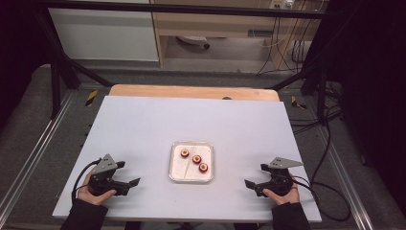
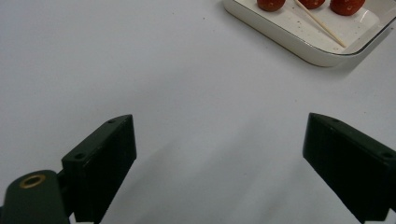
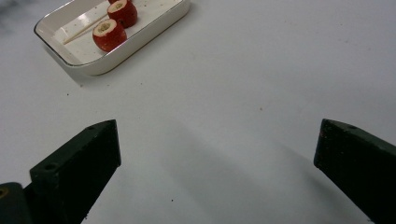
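High view: shallow white rectangular dish [image 1: 173, 165] w/ three red cored fruit pieces [image 1: 197, 159] sits mid white tabletop [image 1: 143, 124], btwn left claw [image 1: 131, 184] and right claw [image 1: 250, 185].
Left gripper view: jaws wide apart, empty; thin wooden skewer [image 2: 320, 23] in dish.
Right gripper view: jaws wide apart, empty; dish far left.

— What lies at the centre of your table [image 1: 143, 120]?

— A white rectangular tray [image 1: 191, 177] with three red fruit pieces [image 1: 197, 159] in a diagonal row.

— Where is your left gripper [image 1: 128, 179]?

— Near the front left, well apart from the tray, jaws spread and aimed toward it.

— And your right gripper [image 1: 252, 179]?

— Near the front right, also apart from the tray, jaws spread, mirroring the left. Each rests in a hand, with a cable trailing off.
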Action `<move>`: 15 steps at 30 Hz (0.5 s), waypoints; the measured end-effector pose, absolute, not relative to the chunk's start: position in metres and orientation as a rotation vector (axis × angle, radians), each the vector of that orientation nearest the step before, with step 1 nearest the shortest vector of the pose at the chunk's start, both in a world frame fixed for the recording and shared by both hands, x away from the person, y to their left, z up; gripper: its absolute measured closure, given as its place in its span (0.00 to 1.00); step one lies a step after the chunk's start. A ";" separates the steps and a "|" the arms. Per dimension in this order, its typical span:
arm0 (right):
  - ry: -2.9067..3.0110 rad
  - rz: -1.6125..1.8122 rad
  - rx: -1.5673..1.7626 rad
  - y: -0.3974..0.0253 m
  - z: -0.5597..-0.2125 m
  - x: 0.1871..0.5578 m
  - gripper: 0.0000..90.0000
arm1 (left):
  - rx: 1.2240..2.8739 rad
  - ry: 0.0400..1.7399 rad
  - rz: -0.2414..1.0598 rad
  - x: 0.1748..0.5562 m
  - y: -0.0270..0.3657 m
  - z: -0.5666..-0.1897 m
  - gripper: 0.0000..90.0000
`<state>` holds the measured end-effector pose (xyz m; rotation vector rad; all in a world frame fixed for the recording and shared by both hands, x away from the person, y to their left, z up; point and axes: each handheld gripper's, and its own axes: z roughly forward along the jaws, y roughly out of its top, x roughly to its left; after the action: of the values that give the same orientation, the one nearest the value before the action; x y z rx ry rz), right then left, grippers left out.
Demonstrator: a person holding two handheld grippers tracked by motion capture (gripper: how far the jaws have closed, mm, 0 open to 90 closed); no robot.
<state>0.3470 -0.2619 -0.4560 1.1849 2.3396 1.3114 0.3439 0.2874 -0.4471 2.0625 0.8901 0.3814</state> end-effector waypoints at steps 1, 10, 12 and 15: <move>2.342 1.309 1.179 -0.262 -0.456 0.347 0.01 | 2.063 0.890 0.381 0.344 0.287 -0.447 0.11; 2.337 1.314 1.183 -0.262 -0.455 0.346 0.01 | 2.073 0.885 0.383 0.343 0.283 -0.447 0.10; 2.339 1.309 1.183 -0.262 -0.456 0.347 0.01 | 2.075 0.884 0.385 0.344 0.281 -0.446 0.10; 2.340 1.309 1.178 -0.262 -0.456 0.346 0.01 | 2.081 0.880 0.384 0.344 0.280 -0.447 0.10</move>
<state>0.3465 -0.2616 -0.4558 1.1776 2.3400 1.3088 0.3438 0.2799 -0.4469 2.0814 0.8802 0.3839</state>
